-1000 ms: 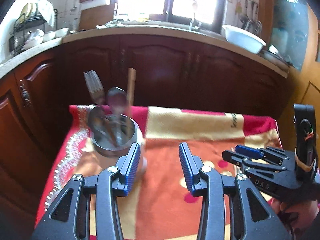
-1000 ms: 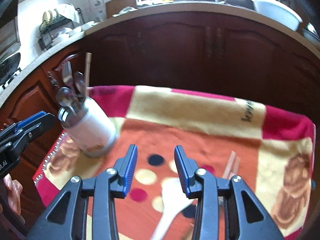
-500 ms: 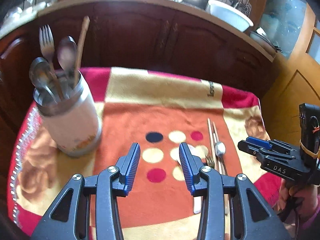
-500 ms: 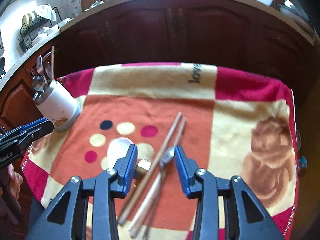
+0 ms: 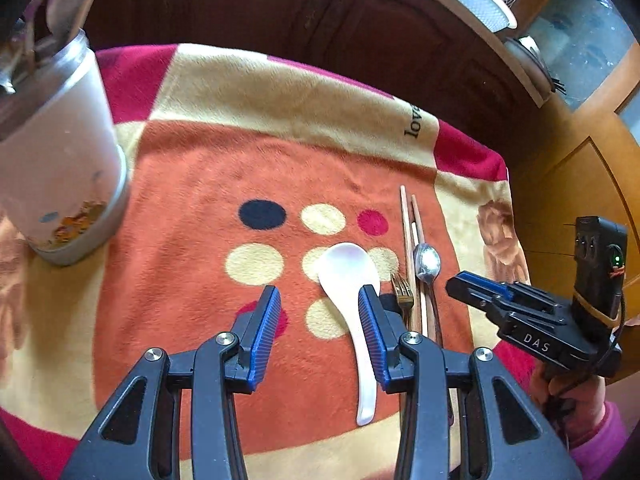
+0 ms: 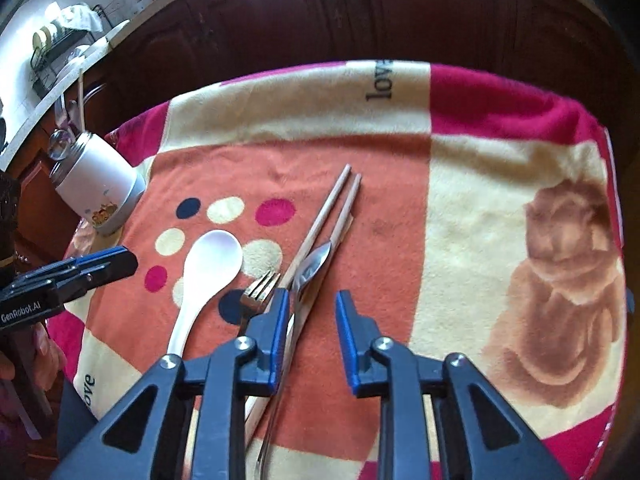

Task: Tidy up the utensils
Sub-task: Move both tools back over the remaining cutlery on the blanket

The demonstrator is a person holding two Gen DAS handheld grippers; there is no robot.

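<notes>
since my right gripper, jaws just narrowing but still apart on nothing, hangs over chopsticks touching the metal spoon, i might snag both, left gripper open too.

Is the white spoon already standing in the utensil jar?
No, the white spoon lies flat on the blanket, well to the right of the utensil jar in the left wrist view.
</notes>
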